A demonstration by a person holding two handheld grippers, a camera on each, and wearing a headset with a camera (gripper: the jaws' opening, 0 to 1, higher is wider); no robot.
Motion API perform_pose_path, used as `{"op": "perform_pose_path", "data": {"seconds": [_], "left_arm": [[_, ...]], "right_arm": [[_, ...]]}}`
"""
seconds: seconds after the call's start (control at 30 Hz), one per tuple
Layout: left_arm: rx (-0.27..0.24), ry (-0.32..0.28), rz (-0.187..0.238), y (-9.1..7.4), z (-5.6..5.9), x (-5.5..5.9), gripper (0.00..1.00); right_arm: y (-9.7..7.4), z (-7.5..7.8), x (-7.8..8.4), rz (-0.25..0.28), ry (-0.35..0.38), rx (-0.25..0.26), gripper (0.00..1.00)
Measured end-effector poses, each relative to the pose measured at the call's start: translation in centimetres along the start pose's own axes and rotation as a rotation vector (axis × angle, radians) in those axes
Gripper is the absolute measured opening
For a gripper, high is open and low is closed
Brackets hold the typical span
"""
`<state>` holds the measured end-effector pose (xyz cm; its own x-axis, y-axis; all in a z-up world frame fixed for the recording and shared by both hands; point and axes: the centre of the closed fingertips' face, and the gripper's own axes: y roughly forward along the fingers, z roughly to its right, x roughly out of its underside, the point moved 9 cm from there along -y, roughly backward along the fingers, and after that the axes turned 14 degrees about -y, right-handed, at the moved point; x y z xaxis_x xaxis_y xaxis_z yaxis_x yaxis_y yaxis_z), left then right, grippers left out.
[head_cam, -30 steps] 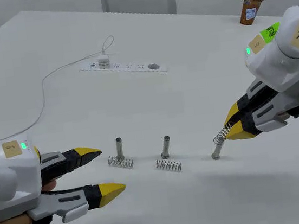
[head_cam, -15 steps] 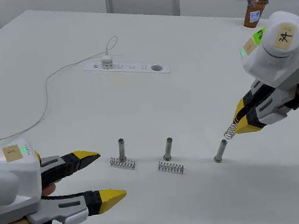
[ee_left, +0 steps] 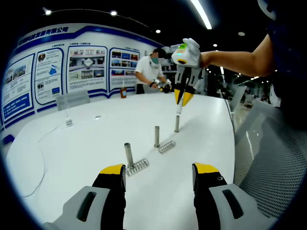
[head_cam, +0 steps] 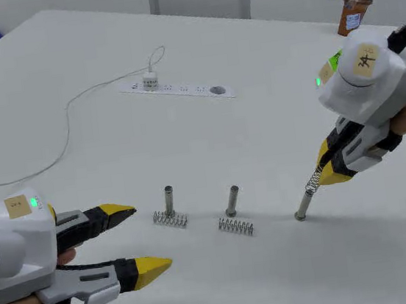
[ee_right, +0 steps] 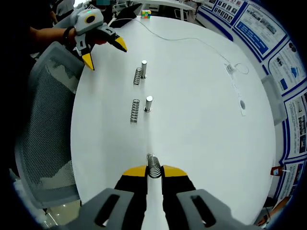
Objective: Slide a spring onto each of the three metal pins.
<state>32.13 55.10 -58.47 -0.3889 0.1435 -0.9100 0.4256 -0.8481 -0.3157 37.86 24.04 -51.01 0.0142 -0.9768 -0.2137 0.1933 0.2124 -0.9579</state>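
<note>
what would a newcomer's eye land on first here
The right claw, shut on a spring, holds it at the top of the rightmost metal pin on the white table. The middle pin and the leftmost pin stand bare, with loose springs lying at their feet. The left claw hangs open beside the leftmost pin.
</note>
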Motion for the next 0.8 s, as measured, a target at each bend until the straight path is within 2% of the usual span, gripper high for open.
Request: {"op": "perform_pose_path", "data": {"seconds": [0.33,0.8], "left_arm": [[0.0,0.0,-0.001,0.11,-0.12,0.06,0.57],[0.004,-0.001,-0.002,0.24,-0.22,0.08,0.57]], "right_arm": [[0.53,0.13,0.31,-0.032,-0.007,-0.013,0.12],[1.04,0.26,0.18,-0.039,-0.002,-0.027,0.12]]}}
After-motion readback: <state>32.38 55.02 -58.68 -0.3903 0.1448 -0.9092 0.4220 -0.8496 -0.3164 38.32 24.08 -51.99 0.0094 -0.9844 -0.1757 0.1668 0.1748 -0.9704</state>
